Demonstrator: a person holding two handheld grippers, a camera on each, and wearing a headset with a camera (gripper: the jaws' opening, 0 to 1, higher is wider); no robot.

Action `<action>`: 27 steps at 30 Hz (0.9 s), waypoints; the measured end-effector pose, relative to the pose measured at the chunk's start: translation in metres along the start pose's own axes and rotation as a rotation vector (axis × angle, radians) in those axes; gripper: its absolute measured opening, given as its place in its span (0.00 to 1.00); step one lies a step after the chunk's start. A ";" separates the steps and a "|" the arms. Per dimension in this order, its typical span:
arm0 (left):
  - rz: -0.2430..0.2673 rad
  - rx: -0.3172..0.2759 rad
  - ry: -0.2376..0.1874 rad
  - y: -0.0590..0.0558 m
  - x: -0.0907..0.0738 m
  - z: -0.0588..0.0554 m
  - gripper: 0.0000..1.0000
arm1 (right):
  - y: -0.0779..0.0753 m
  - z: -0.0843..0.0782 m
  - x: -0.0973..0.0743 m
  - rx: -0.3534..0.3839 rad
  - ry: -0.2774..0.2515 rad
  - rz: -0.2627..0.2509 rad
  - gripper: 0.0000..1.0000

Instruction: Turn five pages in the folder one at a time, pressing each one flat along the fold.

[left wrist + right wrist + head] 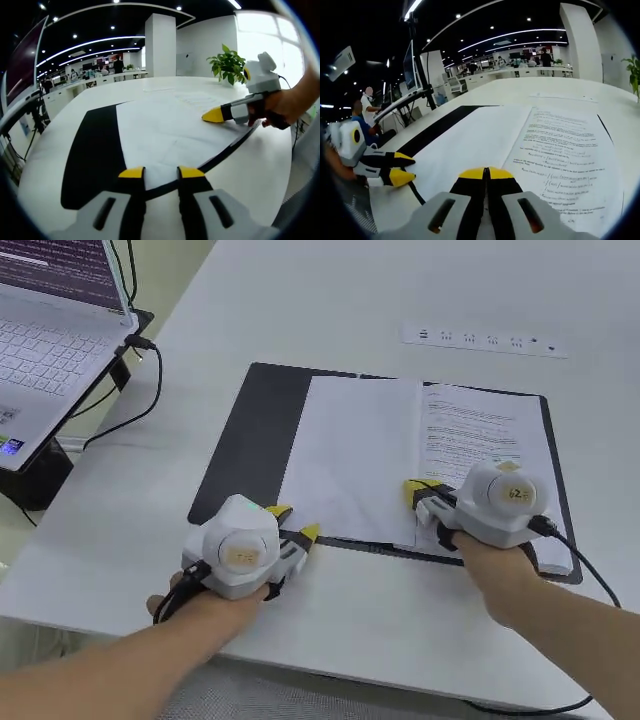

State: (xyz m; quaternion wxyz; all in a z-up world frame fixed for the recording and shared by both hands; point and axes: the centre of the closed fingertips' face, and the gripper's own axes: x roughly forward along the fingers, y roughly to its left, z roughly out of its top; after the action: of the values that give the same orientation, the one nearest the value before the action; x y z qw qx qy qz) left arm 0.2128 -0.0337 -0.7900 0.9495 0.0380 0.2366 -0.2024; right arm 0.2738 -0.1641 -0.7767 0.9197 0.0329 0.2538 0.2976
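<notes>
In the head view, you are working over the folder (250,440), which is lying open and flat on the white worktop (400,610) just in front of you. Its black cover is showing at the left, a blank sheet (350,450) is lying next to that, and a printed page (480,430) is facing up on the right. Your left gripper (296,521) is sitting at the folder's near left corner with its jaws spread and gripping nothing, while your right gripper (420,492) is lying on the paper at the near edge, close to the fold. In the left gripper view, your own jaws are standing apart with the folder's near edge running across beyond them. In the right gripper view, your jaws are pressing together, pointing along the line where the blank sheet meets the printed page; whether a sheet is caught between them, I cannot tell. The folder is holding thin paper sheets, their number hidden. They are probably going to handle light and floppy and crease easily, so you are likely better off taking the printed page by its free outer edge, one sheet only, and steadying the cover with the left.
</notes>
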 end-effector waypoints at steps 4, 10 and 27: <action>0.001 -0.004 -0.002 0.000 -0.001 0.001 0.24 | 0.004 -0.006 -0.006 0.006 0.006 -0.002 0.00; 0.001 -0.007 -0.003 0.000 -0.001 0.001 0.24 | 0.011 -0.014 -0.015 0.005 0.014 -0.004 0.00; 0.001 -0.010 0.001 -0.001 -0.001 0.002 0.24 | 0.025 -0.030 -0.037 0.028 0.035 -0.013 0.00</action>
State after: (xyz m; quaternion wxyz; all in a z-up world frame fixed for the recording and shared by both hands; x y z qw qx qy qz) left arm 0.2119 -0.0345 -0.7878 0.9496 0.0335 0.2381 -0.2009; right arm 0.2203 -0.1668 -0.7810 0.9166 0.0388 0.2740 0.2886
